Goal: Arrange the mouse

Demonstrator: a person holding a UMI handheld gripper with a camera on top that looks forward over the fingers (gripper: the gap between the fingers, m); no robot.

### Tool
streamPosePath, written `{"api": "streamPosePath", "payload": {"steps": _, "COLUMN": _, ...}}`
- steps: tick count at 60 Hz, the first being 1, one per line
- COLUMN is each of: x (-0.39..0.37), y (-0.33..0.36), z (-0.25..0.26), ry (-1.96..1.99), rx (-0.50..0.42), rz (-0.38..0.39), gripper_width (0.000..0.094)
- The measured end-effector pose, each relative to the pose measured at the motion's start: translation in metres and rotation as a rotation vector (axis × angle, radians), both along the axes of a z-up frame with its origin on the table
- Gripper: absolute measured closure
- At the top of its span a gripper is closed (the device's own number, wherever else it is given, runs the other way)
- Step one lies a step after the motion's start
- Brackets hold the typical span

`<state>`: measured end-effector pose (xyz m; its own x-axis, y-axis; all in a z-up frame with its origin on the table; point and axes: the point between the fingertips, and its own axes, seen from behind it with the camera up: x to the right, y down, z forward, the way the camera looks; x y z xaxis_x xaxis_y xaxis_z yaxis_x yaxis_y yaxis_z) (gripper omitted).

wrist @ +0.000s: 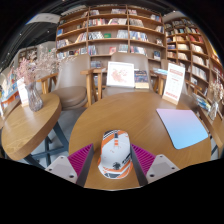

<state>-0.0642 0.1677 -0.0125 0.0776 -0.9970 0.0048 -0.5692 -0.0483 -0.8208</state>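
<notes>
The gripper clamps the white-and-orange mouse between its pads, carrying it toward the grey mousepad nearby.

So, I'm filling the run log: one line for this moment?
hand-held gripper: shut on mouse | over round wooden table | mouse pad ahead, empty

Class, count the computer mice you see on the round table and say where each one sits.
1: the mouse lies on the round table between the gripper fingers, left of the mouse pad. None looks hidden.
</notes>
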Motion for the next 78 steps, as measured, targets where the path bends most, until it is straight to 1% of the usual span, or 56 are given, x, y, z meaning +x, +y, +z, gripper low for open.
{"api": "streamPosePath", "payload": {"steps": 2, "x": 0.001, "y": -0.004, "z": 0.001, "ry": 0.003, "rx": -0.008, "rz": -0.015, "gripper_width": 0.0313}}
{"api": "streamPosePath", "payload": {"steps": 3, "x": 0.002, "y": -0.007, "z": 0.001, "ry": 0.001, "rx": -0.014, "rz": -0.025, "gripper_width": 0.0409}}
{"api": "streamPosePath", "payload": {"steps": 4, "x": 0.003, "y": -0.007, "z": 0.003, "ry": -0.003, "rx": -0.013, "rz": -0.028, "gripper_width": 0.0441}}
{"api": "streamPosePath", "payload": {"steps": 7, "x": 0.003, "y": -0.007, "z": 0.001, "ry": 0.014, "rx": -0.001, "rz": -0.028, "gripper_width": 0.0474}}
{"api": "streamPosePath", "payload": {"steps": 10, "x": 0.002, "y": -0.005, "z": 0.003, "ry": 0.023, "rx": 0.006, "rz": -0.016, "gripper_width": 0.0493}}
{"api": "streamPosePath", "payload": {"steps": 15, "x": -0.003, "y": -0.006, "z": 0.019, "ry": 0.020, "rx": 0.045, "rz": -0.015, "gripper_width": 0.0523}}
{"api": "streamPosePath", "payload": {"steps": 22, "x": -0.001, "y": -0.019, "z": 0.078, "ry": -0.052, "rx": 0.105, "rz": 0.000, "gripper_width": 0.0521}}
{"api": "streamPosePath", "payload": {"steps": 29, "x": 0.019, "y": -0.073, "z": 0.143, "ry": -0.133, "rx": 0.113, "rz": -0.026, "gripper_width": 0.0524}}
{"api": "streamPosePath", "payload": {"steps": 32, "x": 0.036, "y": -0.106, "z": 0.158, "ry": -0.156, "rx": 0.097, "rz": -0.044, "gripper_width": 0.0521}}
{"api": "streamPosePath", "payload": {"steps": 35, "x": 0.050, "y": -0.146, "z": 0.163, "ry": -0.173, "rx": 0.063, "rz": -0.080, "gripper_width": 0.0522}}
{"api": "streamPosePath", "payload": {"steps": 37, "x": 0.062, "y": -0.172, "z": 0.162, "ry": -0.170, "rx": 0.042, "rz": -0.112, "gripper_width": 0.0522}}
{"api": "streamPosePath", "payload": {"steps": 40, "x": 0.077, "y": -0.204, "z": 0.155, "ry": -0.170, "rx": 0.036, "rz": -0.146, "gripper_width": 0.0523}}
{"api": "streamPosePath", "payload": {"steps": 45, "x": 0.094, "y": -0.248, "z": 0.122, "ry": -0.137, "rx": 0.023, "rz": -0.171, "gripper_width": 0.0522}}
{"api": "streamPosePath", "payload": {"steps": 51, "x": 0.103, "y": -0.276, "z": 0.087, "ry": -0.071, "rx": 0.021, "rz": -0.182, "gripper_width": 0.0521}}
{"api": "streamPosePath", "payload": {"steps": 59, "x": 0.111, "y": -0.300, "z": 0.044, "ry": -0.021, "rx": 0.008, "rz": -0.200, "gripper_width": 0.0519}}
{"api": "streamPosePath", "payload": {"steps": 69, "x": 0.111, "y": -0.308, "z": 0.014, "ry": 0.022, "rx": 0.017, "rz": -0.210, "gripper_width": 0.0504}}
{"api": "streamPosePath", "payload": {"steps": 72, "x": 0.110, "y": -0.308, "z": 0.009, "ry": 0.029, "rx": 0.022, "rz": -0.211, "gripper_width": 0.0486}}
{"api": "streamPosePath", "payload": {"steps": 78, "x": 0.109, "y": -0.306, "z": 0.005, "ry": 0.034, "rx": 0.042, "rz": -0.211, "gripper_width": 0.0422}}
